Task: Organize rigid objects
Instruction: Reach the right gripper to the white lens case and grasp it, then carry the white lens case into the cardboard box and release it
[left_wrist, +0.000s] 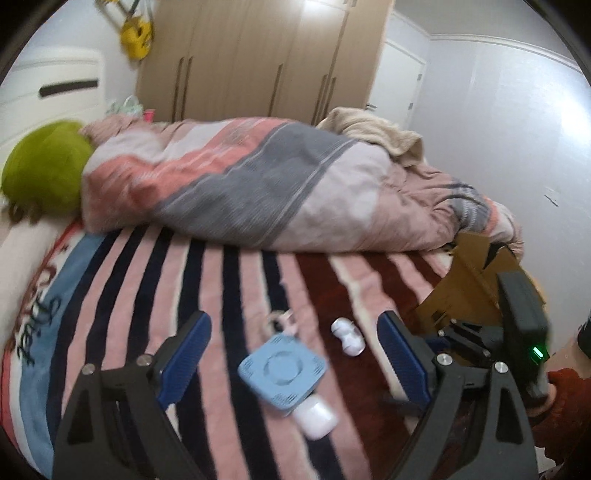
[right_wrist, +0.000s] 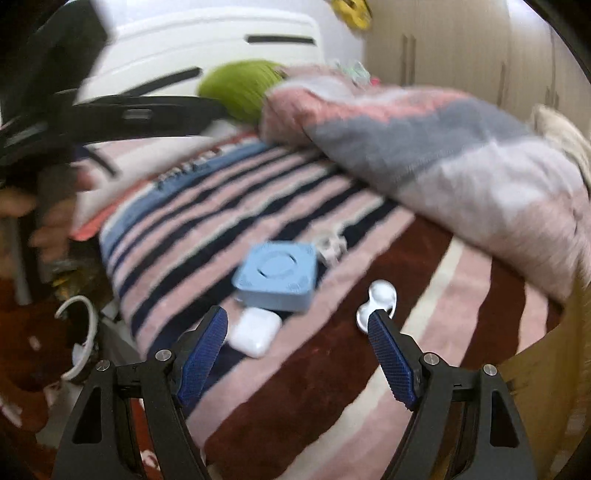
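On a striped blanket (left_wrist: 229, 280), we hold our left gripper (left_wrist: 295, 350) and right gripper (right_wrist: 297, 343) wide apart and empty above a blue square box (left_wrist: 282, 373). A white earbud case (left_wrist: 316, 419) touches its near edge; a small white peanut-shaped object (left_wrist: 347, 334) lies just beside it.

Home bedroom: bed (left_wrist: 258, 280), wardrobe (left_wrist: 258, 55).

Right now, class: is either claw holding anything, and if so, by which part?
Nothing is held. The left claw and right claw are both open above the striped blanket, clear of the blue square box and white case.
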